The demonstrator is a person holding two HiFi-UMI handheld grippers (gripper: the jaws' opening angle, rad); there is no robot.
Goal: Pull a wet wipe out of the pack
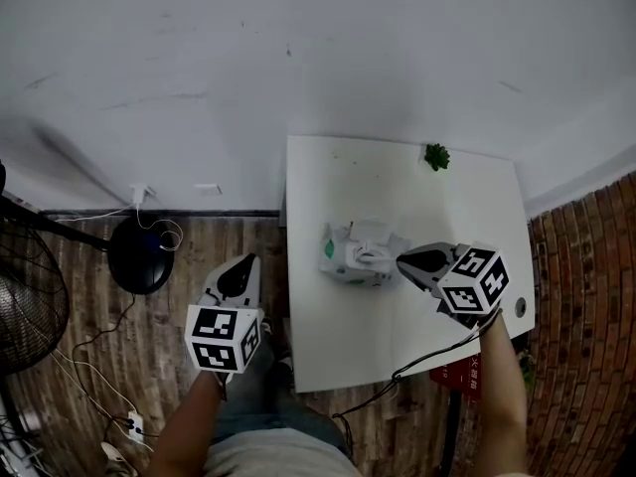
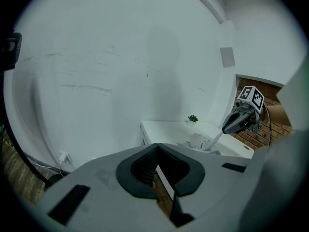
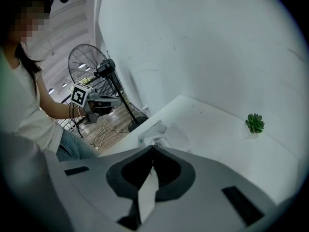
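**Partial extraction.** The wet wipe (image 3: 146,199) was clamped between the closed jaws of the right gripper (image 1: 404,259) and stretched from the pack (image 1: 356,256), which lay mid-table. The wipe was judged only partly drawn, with its full release left to be done. The left gripper (image 1: 242,266) was held beside the white table (image 1: 397,182) over wooden floor (image 1: 119,351), its jaws together on nothing. A small plant (image 1: 436,156), a white wall (image 1: 298,48) and a fan (image 1: 25,311) were recorded around the table.

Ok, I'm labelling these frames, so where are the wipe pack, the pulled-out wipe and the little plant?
wipe pack (image 1: 345,262), head view, on its white body.
wet wipe (image 3: 146,197), right gripper view, middle of the white strip.
plant (image 1: 436,156), head view, on its green leaves.
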